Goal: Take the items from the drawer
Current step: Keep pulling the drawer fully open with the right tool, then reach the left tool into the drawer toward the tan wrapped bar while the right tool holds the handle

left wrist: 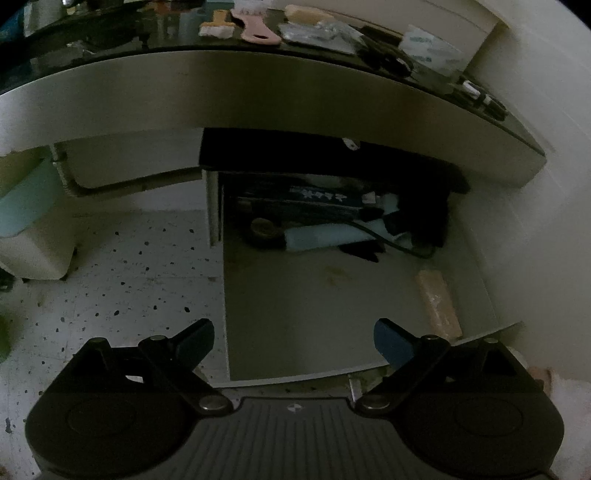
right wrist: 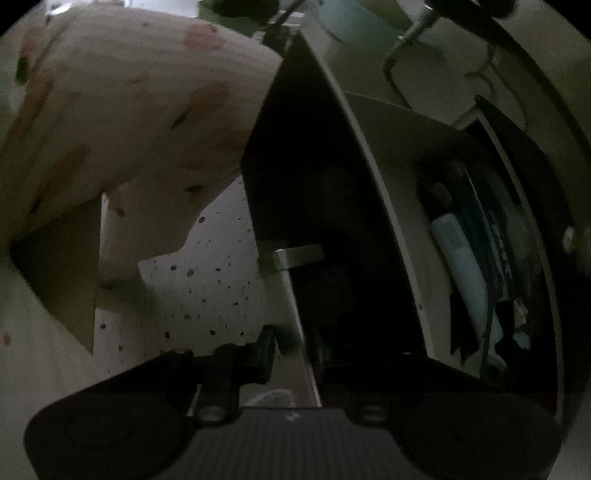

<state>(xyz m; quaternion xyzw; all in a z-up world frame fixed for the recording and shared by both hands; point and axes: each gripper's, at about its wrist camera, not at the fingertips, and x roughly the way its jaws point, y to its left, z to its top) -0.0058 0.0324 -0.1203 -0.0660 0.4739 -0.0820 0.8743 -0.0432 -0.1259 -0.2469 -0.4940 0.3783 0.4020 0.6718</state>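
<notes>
The open drawer point(left wrist: 332, 317) lies under a desk with a dark glass top point(left wrist: 147, 40). At its back lie a pale blue tube point(left wrist: 325, 236), dark boxes point(left wrist: 295, 203), a round brown object point(left wrist: 262, 227) and a black cable point(left wrist: 399, 243). A tan wrapped block point(left wrist: 437, 302) rests along the right wall. My left gripper point(left wrist: 293, 339) hangs open above the drawer's front edge, holding nothing. In the right wrist view, my right gripper point(right wrist: 293, 350) is shut on the thin drawer front point(right wrist: 295, 295), below its metal handle point(right wrist: 297, 256). The blue tube point(right wrist: 458, 266) shows inside.
Brushes point(left wrist: 255, 27), packets and dark tools lie on the desk top. A speckled white floor point(left wrist: 129, 277) spreads left of the drawer, with a pale cabinet point(left wrist: 33, 251) at far left. A person's flower-patterned clothing point(right wrist: 129, 110) fills the right wrist view's upper left. A wall point(left wrist: 535, 221) bounds the right.
</notes>
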